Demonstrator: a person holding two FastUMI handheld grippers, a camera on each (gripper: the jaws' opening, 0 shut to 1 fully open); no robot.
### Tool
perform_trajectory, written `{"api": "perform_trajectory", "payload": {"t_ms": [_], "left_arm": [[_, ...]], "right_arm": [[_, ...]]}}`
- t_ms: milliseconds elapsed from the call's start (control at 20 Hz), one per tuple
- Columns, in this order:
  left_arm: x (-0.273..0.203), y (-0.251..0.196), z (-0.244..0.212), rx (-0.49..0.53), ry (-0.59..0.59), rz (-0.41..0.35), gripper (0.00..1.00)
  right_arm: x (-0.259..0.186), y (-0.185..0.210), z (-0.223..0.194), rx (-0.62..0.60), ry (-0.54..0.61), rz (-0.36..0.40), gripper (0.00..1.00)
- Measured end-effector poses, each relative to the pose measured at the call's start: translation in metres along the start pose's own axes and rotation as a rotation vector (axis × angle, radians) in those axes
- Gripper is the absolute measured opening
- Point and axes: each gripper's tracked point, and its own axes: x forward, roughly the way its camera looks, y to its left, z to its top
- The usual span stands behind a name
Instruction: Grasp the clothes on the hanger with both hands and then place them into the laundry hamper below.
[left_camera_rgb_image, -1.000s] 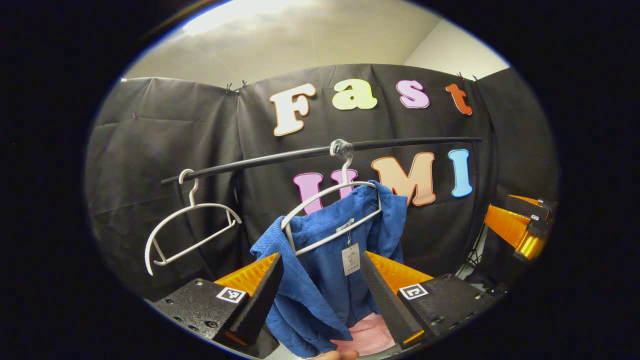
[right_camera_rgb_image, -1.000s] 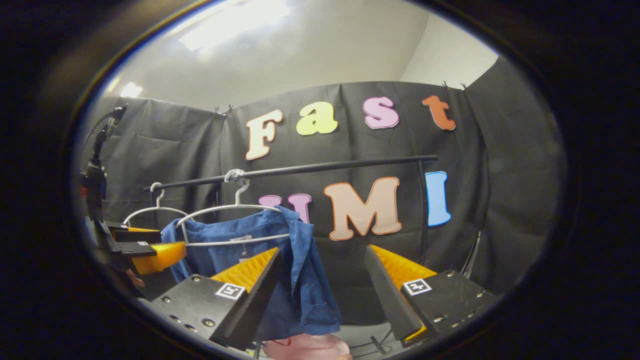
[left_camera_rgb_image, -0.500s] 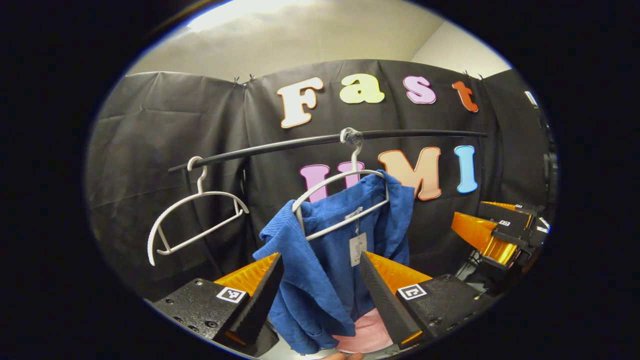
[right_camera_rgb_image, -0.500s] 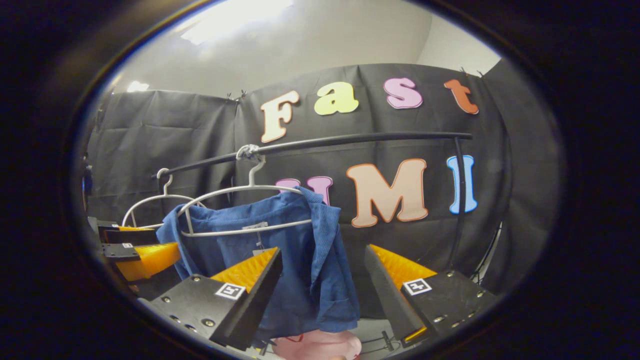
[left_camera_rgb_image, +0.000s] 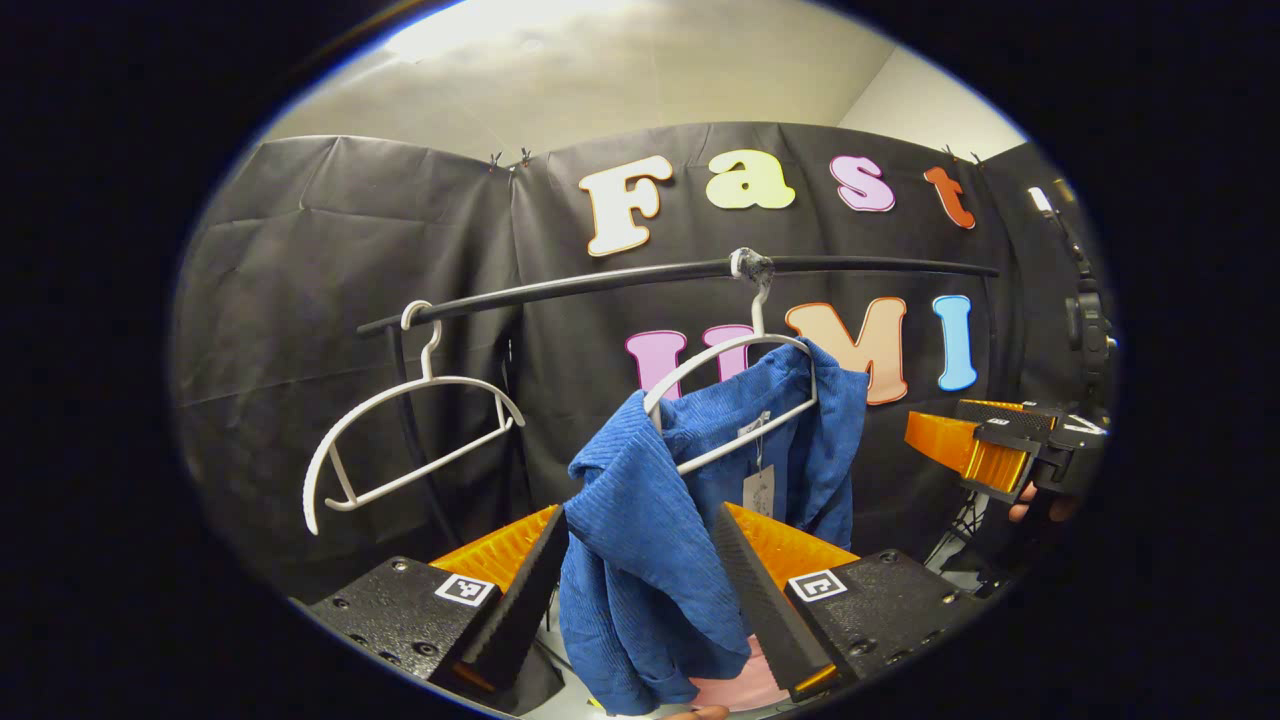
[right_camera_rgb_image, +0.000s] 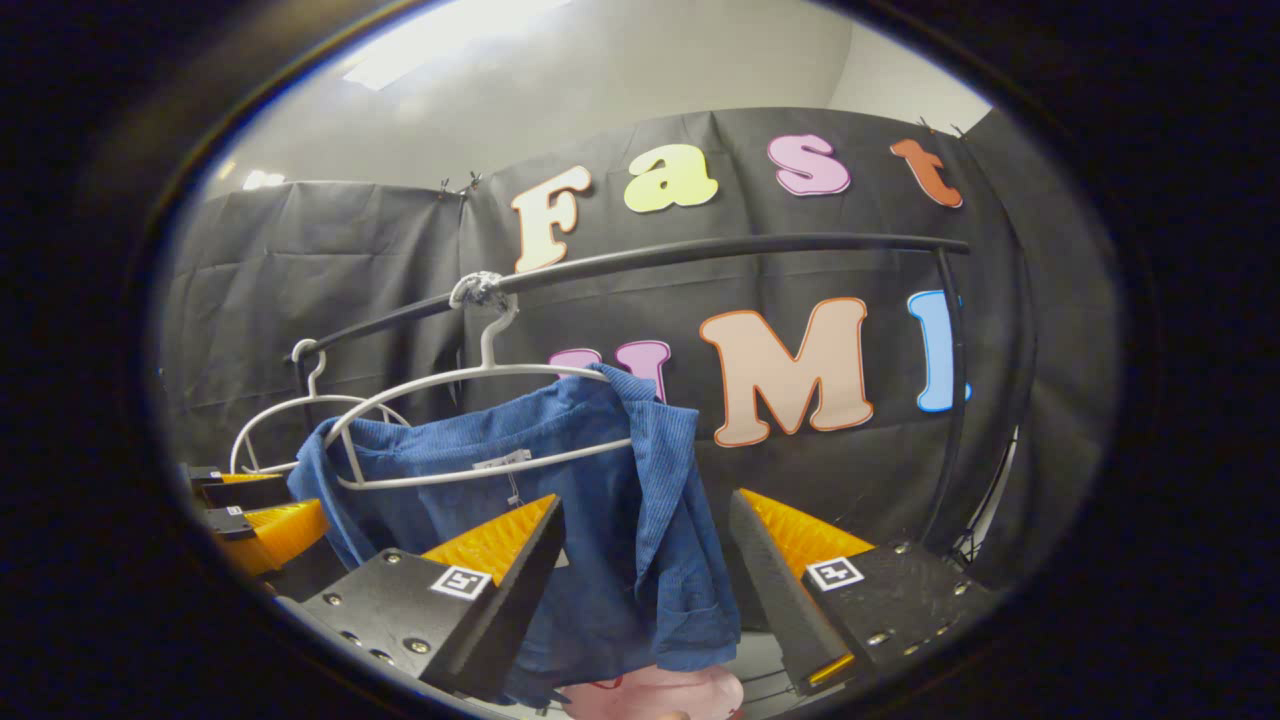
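Black cloth backs the rail (left_camera_rgb_image: 600, 285) where the blue garment (left_camera_rgb_image: 650, 540) hangs on its white hanger (left_camera_rgb_image: 735, 400), draped shoulder between the spread fingers of the left hand-held gripper (left_camera_rgb_image: 640, 590), while the right hand-held gripper (right_camera_rgb_image: 645, 590), also spread, frames its other edge, pink hamper (right_camera_rgb_image: 660, 692) below.

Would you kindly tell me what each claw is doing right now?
Left claw: open, its fingers either side of the blue garment.
Right claw: open, holding nothing.

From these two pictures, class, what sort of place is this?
Probably a staged laundry booth, not a real home: black cloth walls, a clothes rail with a blue shirt on a hanger, and a spare hanger.
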Motion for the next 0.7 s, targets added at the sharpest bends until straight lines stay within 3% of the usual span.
{"api": "perform_trajectory", "payload": {"t_ms": [450, 600, 700], "left_arm": [[0.035, -0.005, -0.018, -0.033, -0.03, -0.053, 0.88], [0.047, 0.004, -0.022, -0.035, -0.016, -0.003, 0.88], [0.048, 0.008, -0.028, -0.029, 0.016, 0.041, 0.8]], "right_arm": [[0.008, 0.003, -0.018, -0.051, 0.021, -0.105, 0.99], [0.024, -0.002, -0.014, -0.073, 0.019, -0.078, 0.99], [0.035, -0.009, -0.016, -0.083, 0.034, -0.058, 0.99]]}}
